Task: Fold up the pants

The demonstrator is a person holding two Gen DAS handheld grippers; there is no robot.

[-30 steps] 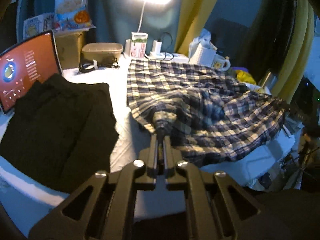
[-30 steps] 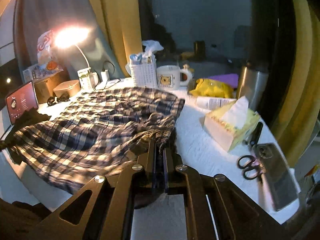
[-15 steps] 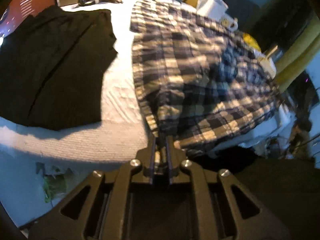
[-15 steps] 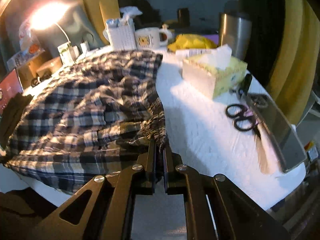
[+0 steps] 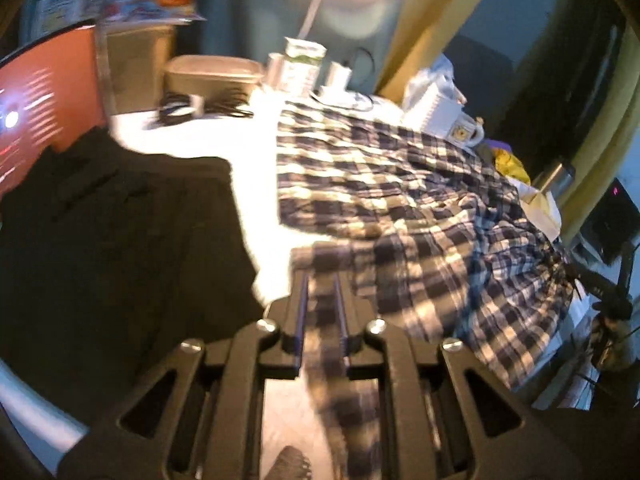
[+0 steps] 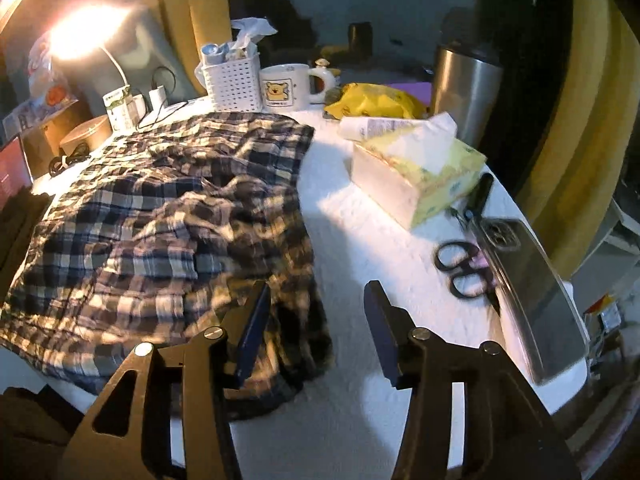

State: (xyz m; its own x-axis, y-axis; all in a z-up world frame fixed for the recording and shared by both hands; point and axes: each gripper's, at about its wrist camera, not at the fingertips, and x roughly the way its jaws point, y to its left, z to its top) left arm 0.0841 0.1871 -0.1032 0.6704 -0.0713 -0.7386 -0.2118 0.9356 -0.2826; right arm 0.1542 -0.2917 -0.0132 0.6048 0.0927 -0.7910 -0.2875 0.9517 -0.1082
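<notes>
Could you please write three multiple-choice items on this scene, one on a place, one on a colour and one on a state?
1. Where do the scissors lie?
A. On the plaid pants
B. On the white tabletop beside the phone
C. In the white basket

2. What colour is the folded garment left of the plaid pants?
A. Black
B. Yellow
C. White

3. How do the right gripper's fingers stand?
A. Shut on the tissue box
B. Shut on the mug
C. Apart, gripping nothing

Answers:
1. B: they rest on the tabletop against the phone.
2. A: it shows dark black on the white cloth.
3. C: a wide gap shows, with the pants' edge lying loose below.
</notes>
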